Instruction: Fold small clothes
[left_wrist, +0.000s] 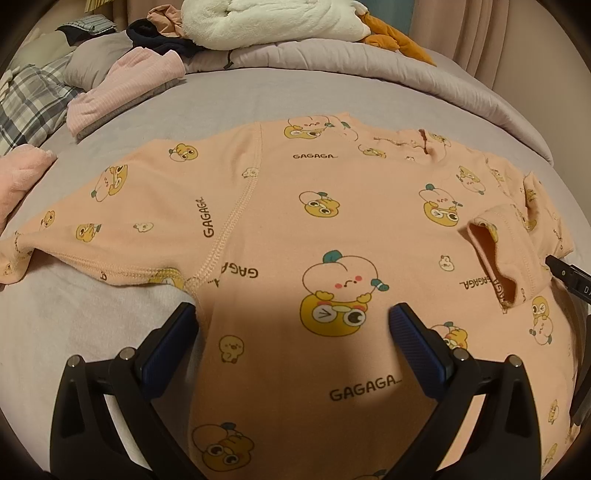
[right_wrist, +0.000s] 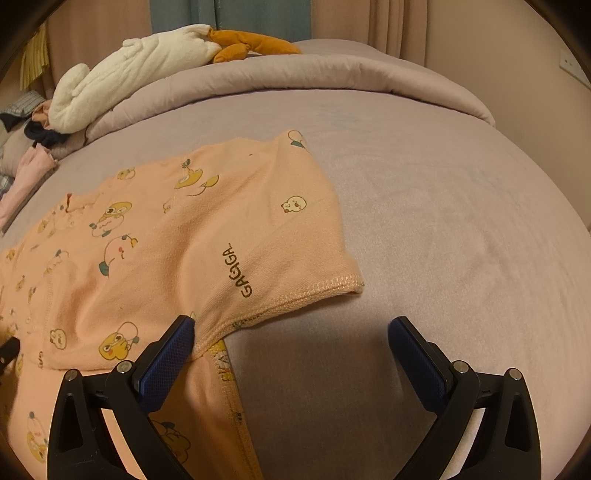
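Note:
A small peach shirt (left_wrist: 280, 206) printed with cartoon ducks and "GAGAGA" lies spread on the grey bed (left_wrist: 221, 96). Its left sleeve (left_wrist: 96, 221) lies out flat. Its right sleeve cuff (left_wrist: 495, 254) is folded inward onto the body. My left gripper (left_wrist: 293, 325) is open and empty, just above the shirt's body by the left underarm seam. In the right wrist view the shirt's right shoulder fold (right_wrist: 236, 236) lies ahead. My right gripper (right_wrist: 291, 336) is open and empty at the shirt's right edge; its left finger (right_wrist: 170, 354) touches the seam there.
Folded pink clothes (left_wrist: 125, 88) and a plaid cloth (left_wrist: 26, 99) sit at the far left. A pink item (left_wrist: 18, 177) lies at the left edge. A white fleece (left_wrist: 273, 22), an orange cloth (left_wrist: 395, 37) and a rolled grey duvet (right_wrist: 295, 81) lie along the back.

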